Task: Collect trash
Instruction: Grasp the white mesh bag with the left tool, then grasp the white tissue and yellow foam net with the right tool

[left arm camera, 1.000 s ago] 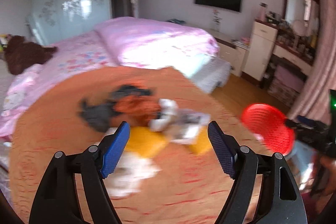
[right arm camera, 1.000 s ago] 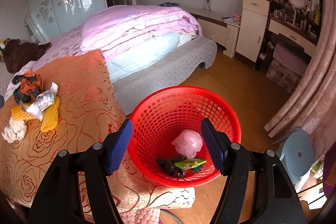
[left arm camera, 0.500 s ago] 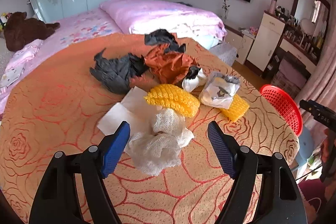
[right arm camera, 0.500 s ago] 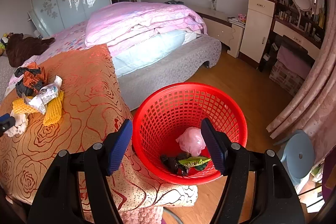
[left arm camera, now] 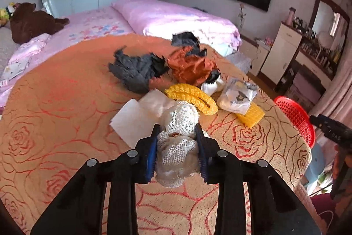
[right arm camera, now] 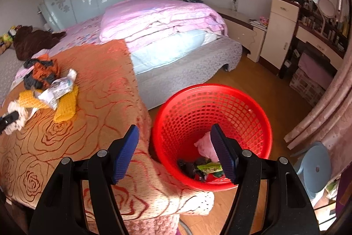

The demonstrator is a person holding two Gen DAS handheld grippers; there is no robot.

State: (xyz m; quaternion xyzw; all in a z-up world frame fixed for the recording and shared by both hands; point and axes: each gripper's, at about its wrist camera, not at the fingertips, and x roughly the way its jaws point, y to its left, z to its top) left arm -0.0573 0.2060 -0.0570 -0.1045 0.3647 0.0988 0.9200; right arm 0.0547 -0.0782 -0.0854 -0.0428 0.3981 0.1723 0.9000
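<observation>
On the orange rose-patterned tablecloth (left arm camera: 55, 102) lies a trash pile: black bag (left arm camera: 136, 72), orange bag (left arm camera: 191, 65), yellow foam net (left arm camera: 191, 98), white paper (left arm camera: 136, 118), silvery wrapper (left arm camera: 237, 96). My left gripper (left arm camera: 176, 131) is closing its jaws on a white foam net (left arm camera: 178, 147), and both blue pads press its sides. My right gripper (right arm camera: 174, 131) hangs open and empty over the table edge and a red basket (right arm camera: 211, 89). The basket stands on the floor and holds a pink bag (right arm camera: 204, 144) and dark wrappers (right arm camera: 193, 166).
A pink bed (right arm camera: 158, 21) lies behind the table. A dresser with cabinets (right arm camera: 283, 25) lines the right wall. A blue stool (right arm camera: 314, 166) and a curtain (right arm camera: 330, 107) stand right of the basket, on a wooden floor (right arm camera: 264, 80).
My left gripper moved forward and down onto the white foam net and its jaws came together on it. The right gripper shifted slightly; the basket now sits more to its right.
</observation>
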